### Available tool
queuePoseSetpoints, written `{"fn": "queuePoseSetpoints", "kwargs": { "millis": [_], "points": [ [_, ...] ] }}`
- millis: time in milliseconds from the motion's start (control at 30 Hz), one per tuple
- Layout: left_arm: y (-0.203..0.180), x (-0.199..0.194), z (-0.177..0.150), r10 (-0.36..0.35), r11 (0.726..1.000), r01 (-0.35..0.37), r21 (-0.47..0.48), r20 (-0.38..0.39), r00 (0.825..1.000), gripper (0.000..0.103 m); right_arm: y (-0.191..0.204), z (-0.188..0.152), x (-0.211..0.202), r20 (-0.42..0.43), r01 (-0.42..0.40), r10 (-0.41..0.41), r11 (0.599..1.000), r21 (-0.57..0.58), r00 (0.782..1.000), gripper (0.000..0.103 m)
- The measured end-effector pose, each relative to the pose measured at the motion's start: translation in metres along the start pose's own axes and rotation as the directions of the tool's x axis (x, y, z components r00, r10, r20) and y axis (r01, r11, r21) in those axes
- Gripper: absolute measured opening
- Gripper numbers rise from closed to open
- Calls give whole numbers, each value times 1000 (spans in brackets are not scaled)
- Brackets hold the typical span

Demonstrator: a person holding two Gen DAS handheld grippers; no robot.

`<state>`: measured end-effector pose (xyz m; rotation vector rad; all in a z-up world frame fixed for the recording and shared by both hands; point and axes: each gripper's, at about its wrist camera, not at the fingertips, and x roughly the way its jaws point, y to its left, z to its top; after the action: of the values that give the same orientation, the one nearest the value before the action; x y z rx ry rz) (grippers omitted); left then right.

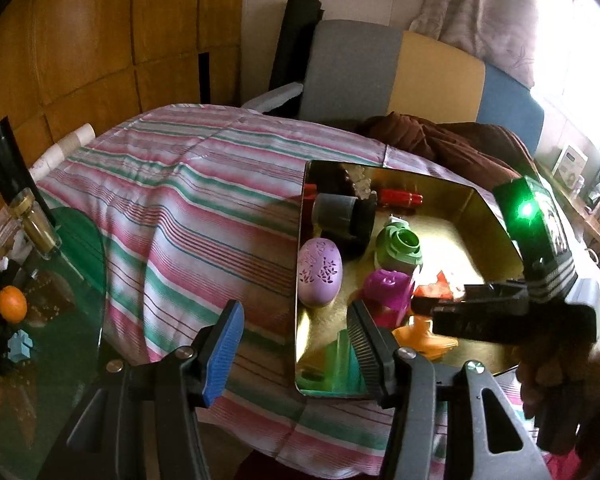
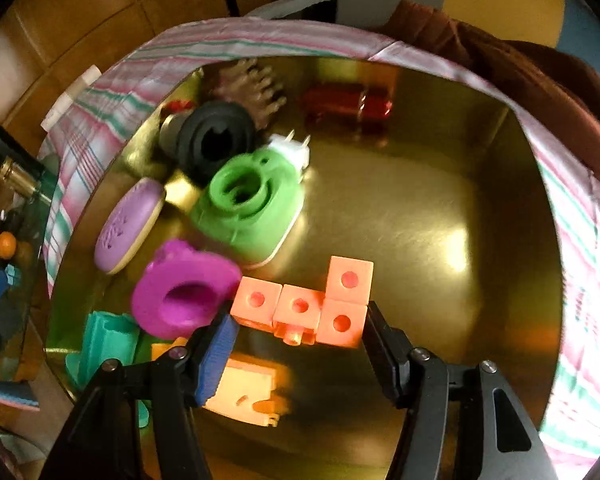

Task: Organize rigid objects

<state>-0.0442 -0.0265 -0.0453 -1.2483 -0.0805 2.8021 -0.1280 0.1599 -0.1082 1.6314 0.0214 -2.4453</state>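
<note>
Right gripper [image 2: 298, 330] reaches down into the gold tin [image 2: 440, 208], its jaws apart around an orange block piece [image 2: 320, 304] that sits between them; whether the pads press on it cannot be told. Left gripper [image 1: 296, 336] hangs over the striped cloth [image 1: 180, 208] beside the tin, jaws apart and empty. Inside the tin: green toy camera [image 2: 252, 204], purple ring [image 2: 184, 300], lilac egg-shaped case [image 2: 128, 226], black spool [image 2: 212, 140].

Left wrist view back from the gold tray [image 1: 380, 390], right view close above it.
</note>
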Motion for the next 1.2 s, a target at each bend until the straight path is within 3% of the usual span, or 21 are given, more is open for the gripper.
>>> {"fn": "queuePoseSetpoints", "kwargs": {
  "millis": [333, 600, 667, 767, 833, 933, 1200],
  "points": [
    [-7, -15, 4, 13, 1000, -14, 28, 58, 998, 55, -7, -14, -24, 111, -56, 48, 996, 64, 993, 80],
    [-17, -37, 7, 18, 999, -23, 38, 121, 993, 56, -3, -33, -74, 291, 34, -63, 994, 101, 955, 89],
    [-20, -41, 7, 2, 999, -7, 36, 127, 992, 67, -4, -35, -83, 321, 61, -96, 991, 117, 942, 90],
    [-27, -49, 5, -18, 999, 14, 32, 134, 991, 73, -6, -48, -101, 369, 88, -142, 983, 159, 919, 90],
    [-33, -55, 3, 9, 999, -16, 43, 156, 988, 77, -8, -56, -109, 390, 104, -164, 980, 170, 906, 91],
    [-38, -60, 2, -9, 999, 2, 40, 160, 987, 77, -7, -68, -118, 407, 117, -182, 977, 178, 895, 91],
    [-45, -68, -6, 63, 997, -68, 22, 181, 981, 77, -1, -84, -125, 426, 130, -190, 977, 167, 885, 91]
  ]
}}
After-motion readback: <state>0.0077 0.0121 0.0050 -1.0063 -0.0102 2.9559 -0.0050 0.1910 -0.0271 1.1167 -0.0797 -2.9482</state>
